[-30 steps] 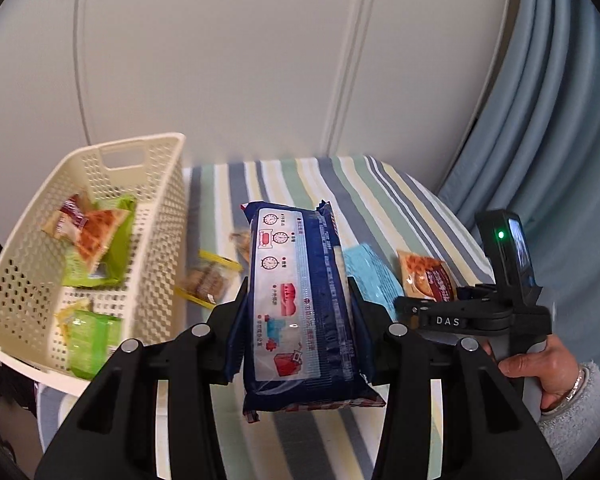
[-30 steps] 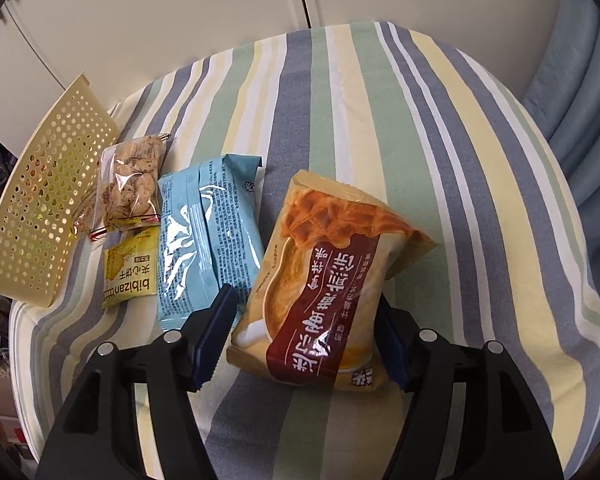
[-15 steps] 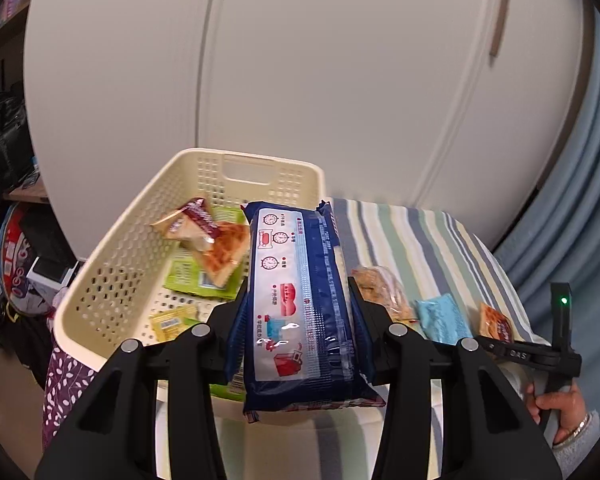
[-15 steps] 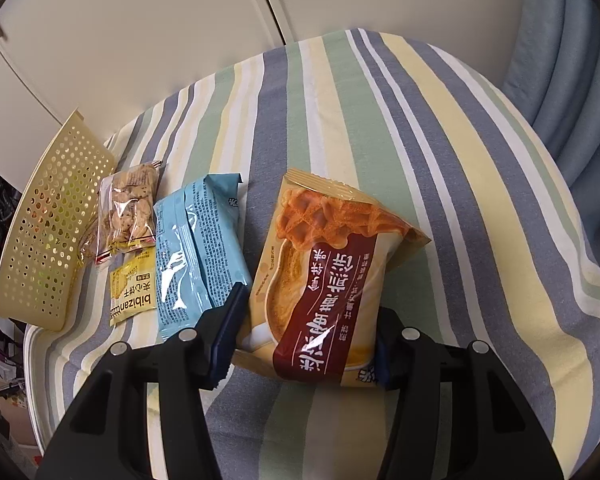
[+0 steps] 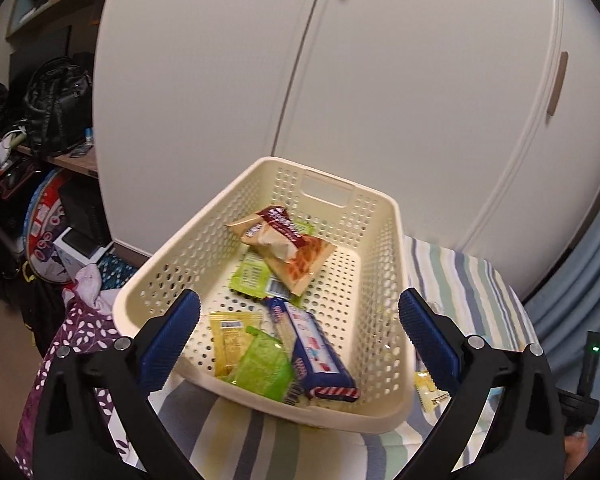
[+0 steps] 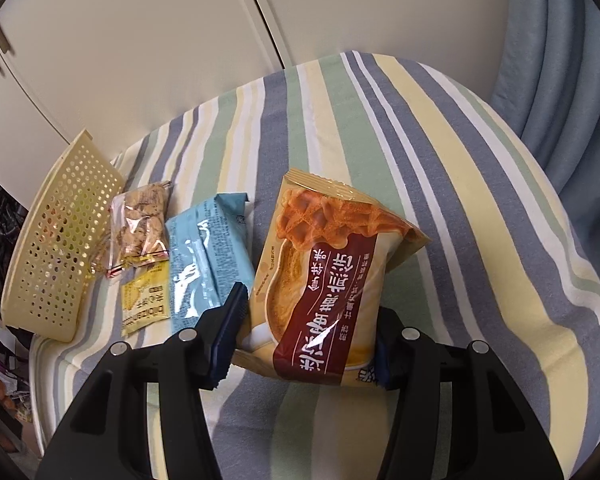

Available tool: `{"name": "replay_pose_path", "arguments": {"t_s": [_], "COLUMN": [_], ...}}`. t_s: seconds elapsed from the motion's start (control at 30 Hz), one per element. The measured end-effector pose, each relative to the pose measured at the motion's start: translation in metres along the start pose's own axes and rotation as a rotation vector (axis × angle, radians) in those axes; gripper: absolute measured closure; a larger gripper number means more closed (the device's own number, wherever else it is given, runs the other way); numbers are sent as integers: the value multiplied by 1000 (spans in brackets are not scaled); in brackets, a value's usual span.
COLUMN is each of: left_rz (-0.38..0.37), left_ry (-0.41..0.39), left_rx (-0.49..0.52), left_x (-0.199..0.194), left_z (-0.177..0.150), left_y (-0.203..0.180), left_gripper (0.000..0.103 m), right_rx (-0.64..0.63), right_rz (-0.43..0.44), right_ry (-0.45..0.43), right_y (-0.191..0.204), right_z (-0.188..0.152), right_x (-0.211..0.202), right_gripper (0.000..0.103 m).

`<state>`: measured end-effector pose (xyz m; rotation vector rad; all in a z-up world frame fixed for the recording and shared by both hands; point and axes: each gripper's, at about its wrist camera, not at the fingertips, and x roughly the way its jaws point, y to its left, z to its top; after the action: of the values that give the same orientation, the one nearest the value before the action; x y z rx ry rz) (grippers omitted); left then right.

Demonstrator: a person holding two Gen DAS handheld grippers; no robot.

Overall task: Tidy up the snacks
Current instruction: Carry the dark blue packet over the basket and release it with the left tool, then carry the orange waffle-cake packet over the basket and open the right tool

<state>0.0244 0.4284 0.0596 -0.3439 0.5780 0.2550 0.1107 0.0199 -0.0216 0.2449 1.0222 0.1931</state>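
The left gripper [image 5: 298, 320] hangs released above the cream basket [image 5: 384, 264], its blue-padded fingers spread wide to either side with nothing between them. Inside the basket, the dark blue cracker pack [image 5: 314, 350] lies near the front wall at 6 o'clock, its lower end partly hidden behind the rim. Beside it at 8 o'clock sit a green pouch [image 5: 262, 366] and a yellow sachet [image 5: 228, 334], each partly overlapped. Toward 12 o'clock a waffle packet [image 5: 286, 246] lies across another green wrapper [image 5: 252, 278], which shows only along one edge. Just outside the basket at 4 o'clock, a small yellow sachet [image 5: 428, 392] is mostly blocked by the gripper finger.

In the right wrist view, the right gripper [image 6: 308, 340] is clenched on a waffle snack bag [image 6: 324, 280], which covers most of the right finger. The bag's bottom corner is cut off behind the fingers. On the striped surface [image 6: 440, 168] at 9 o'clock lies a light blue pack [image 6: 204, 256], its lower corner hidden by the left finger. Further toward 9 o'clock sit a clear cookie bag [image 6: 142, 224] and a yellow packet [image 6: 146, 300], touching each other. The cookie bag touches the basket's side wall [image 6: 60, 240], whose interior cannot be made out from here
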Motion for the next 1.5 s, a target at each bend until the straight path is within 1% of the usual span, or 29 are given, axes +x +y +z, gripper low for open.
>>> {"name": "replay_pose_path", "arguments": {"t_s": [0.1, 0.2, 0.33, 0.5, 0.63, 0.67, 0.8, 0.9, 1.03, 1.17, 1.23, 1.27, 1.3, 1.5], "left_rz": [53, 94, 162, 153, 161, 162, 169, 173, 171, 167, 169, 169, 167, 153], "left_ry": [-45, -86, -105, -113, -113, -114, -131, -128, -124, -129, -126, -126, -127, -134], "left_rx": [-4, 15, 49, 11, -14, -26, -64, -75, -102, -121, -112, -109, -107, -108], "left_x": [-2, -5, -4, -5, -5, -6, -10, -10, -10, -11, -11, -11, -11, -14], "left_z": [-6, -9, -10, -12, -15, -15, -15, -15, -15, -15, -15, -16, -16, -15], "left_y": [1, 3, 5, 15, 23, 25, 34, 38, 44, 48, 46, 45, 44, 43], "left_gripper": [2, 2, 2, 2, 2, 2, 2, 2, 2, 2, 2, 2, 2, 2], "right_rx": [17, 18, -7, -79, -178, -203, -282, -332, -372, -401, -409, -404, -395, -380], "right_rz": [41, 82, 136, 203, 260, 274, 318, 334, 340, 324, 319, 323, 326, 295], "right_ry": [-6, -18, -31, -46, -63, -66, -65, -64, -46, -44, -46, -48, -55, -76], "right_y": [7, 19, 47, 97, 155, 174, 228, 262, 295, 318, 324, 326, 326, 312], "right_z": [-1, 1, 9, 24, 35, 38, 44, 44, 45, 47, 48, 48, 49, 49], "right_x": [-6, -12, -19, -26, -29, -27, -22, -14, -2, 7, 10, 10, 10, 7], "right_gripper": [49, 49, 49, 49, 49, 49, 49, 49, 49, 49, 45, 32, 26, 26]}}
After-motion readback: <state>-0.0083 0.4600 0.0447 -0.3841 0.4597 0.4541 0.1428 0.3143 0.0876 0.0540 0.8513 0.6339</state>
